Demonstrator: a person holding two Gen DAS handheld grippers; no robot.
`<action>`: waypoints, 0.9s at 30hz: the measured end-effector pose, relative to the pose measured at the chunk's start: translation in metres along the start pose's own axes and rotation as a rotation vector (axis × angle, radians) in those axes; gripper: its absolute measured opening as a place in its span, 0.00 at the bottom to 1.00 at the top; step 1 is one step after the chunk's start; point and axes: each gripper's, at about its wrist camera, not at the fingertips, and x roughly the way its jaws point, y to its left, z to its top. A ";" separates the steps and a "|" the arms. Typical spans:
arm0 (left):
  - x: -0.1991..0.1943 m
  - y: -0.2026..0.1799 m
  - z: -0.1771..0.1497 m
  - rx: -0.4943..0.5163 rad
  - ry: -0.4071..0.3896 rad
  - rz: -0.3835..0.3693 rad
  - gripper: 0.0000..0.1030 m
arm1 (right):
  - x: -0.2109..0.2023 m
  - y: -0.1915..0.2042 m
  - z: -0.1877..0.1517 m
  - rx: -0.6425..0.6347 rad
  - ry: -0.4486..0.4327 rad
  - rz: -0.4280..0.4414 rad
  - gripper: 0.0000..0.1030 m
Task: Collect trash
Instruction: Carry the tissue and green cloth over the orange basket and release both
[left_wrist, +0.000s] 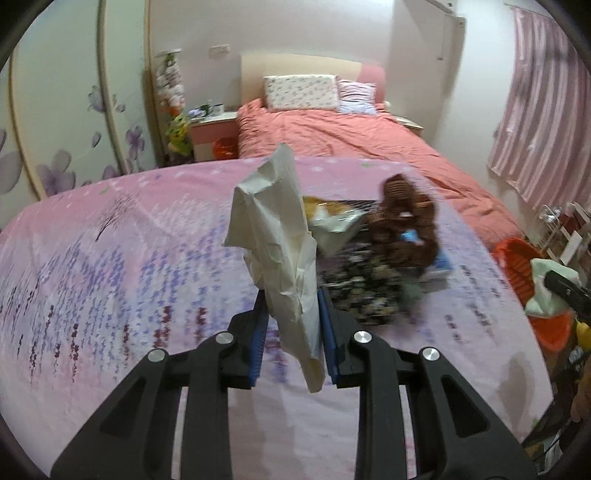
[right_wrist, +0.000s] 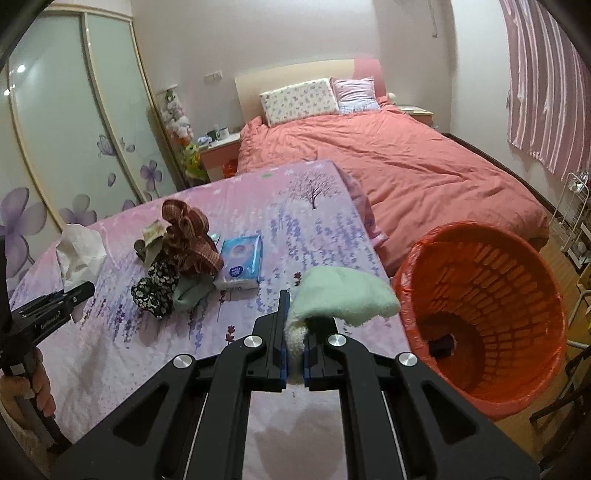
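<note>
Bedroom setting: a tabletop (right_wrist: 314, 229) draped in a pink cloth printed with lavender is standing at the foot of a bed (right_wrist: 406, 166) with a salmon cover. The left gripper (left_wrist: 293, 332) is clamping a crumpled cream paper wrapper (left_wrist: 277, 236), which is standing up from between the blue pads above the cloth. The right gripper (right_wrist: 294, 354) is closed tight on a pale green fuzzy cloth (right_wrist: 343, 295), which is flopping to the right, near the rim of the orange trash basket (right_wrist: 480, 314). That basket, lined with an orange bag, is sitting on the floor just beside the tabletop's right edge. Lying on the cloth are a brown ruffled fabric bundle (right_wrist: 192, 236), a dark floral fabric piece (right_wrist: 155, 284) and a blue tissue pack (right_wrist: 240, 262), clustered together. A wardrobe (right_wrist: 74, 129) with purple flower decals is lining the left wall.
</note>
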 end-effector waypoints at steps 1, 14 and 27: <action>-0.004 -0.007 0.000 0.009 -0.004 -0.013 0.26 | -0.002 -0.001 0.000 0.001 -0.004 -0.002 0.06; -0.034 -0.093 0.010 0.135 -0.059 -0.179 0.26 | -0.030 -0.040 0.002 0.046 -0.083 -0.037 0.06; -0.030 -0.163 0.008 0.237 -0.051 -0.291 0.26 | -0.037 -0.087 0.000 0.109 -0.118 -0.082 0.06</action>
